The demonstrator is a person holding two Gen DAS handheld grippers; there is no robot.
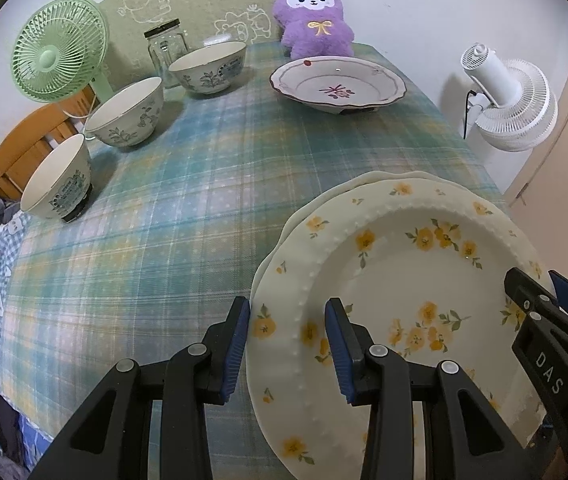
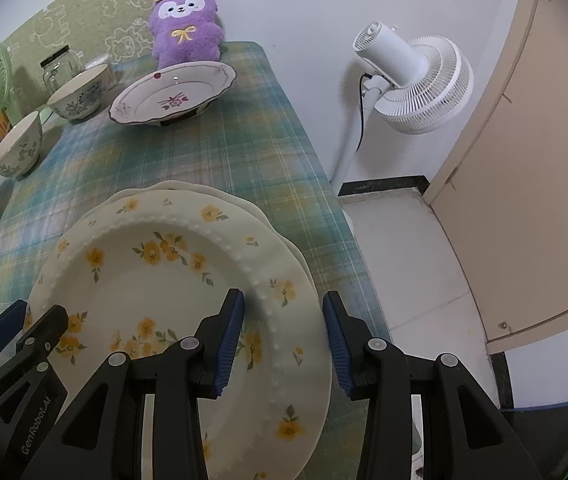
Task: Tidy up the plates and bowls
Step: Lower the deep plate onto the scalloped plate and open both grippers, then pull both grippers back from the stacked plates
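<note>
A cream plate with yellow flowers (image 1: 404, 280) (image 2: 143, 280) rests on top of a plain cream plate (image 1: 384, 178) (image 2: 171, 186) at the near right of the checked tablecloth. My left gripper (image 1: 288, 344) is shut on the flowered plate's left rim, one pad outside the edge and one inside. My right gripper (image 2: 284, 344) is shut on the right rim in the same way. Three blue-patterned bowls (image 1: 55, 184) (image 1: 127, 116) (image 1: 209, 68) stand along the left side. A dish with a red flower (image 1: 336, 84) (image 2: 171, 92) sits at the far end.
A glass jar (image 1: 165, 50), a green fan (image 1: 57, 64) and a purple plush toy (image 1: 312, 24) stand along the back. A white floor fan (image 2: 412, 76) and a beige door (image 2: 524, 200) are beyond the table's right edge. A wooden chair (image 1: 23, 152) is left.
</note>
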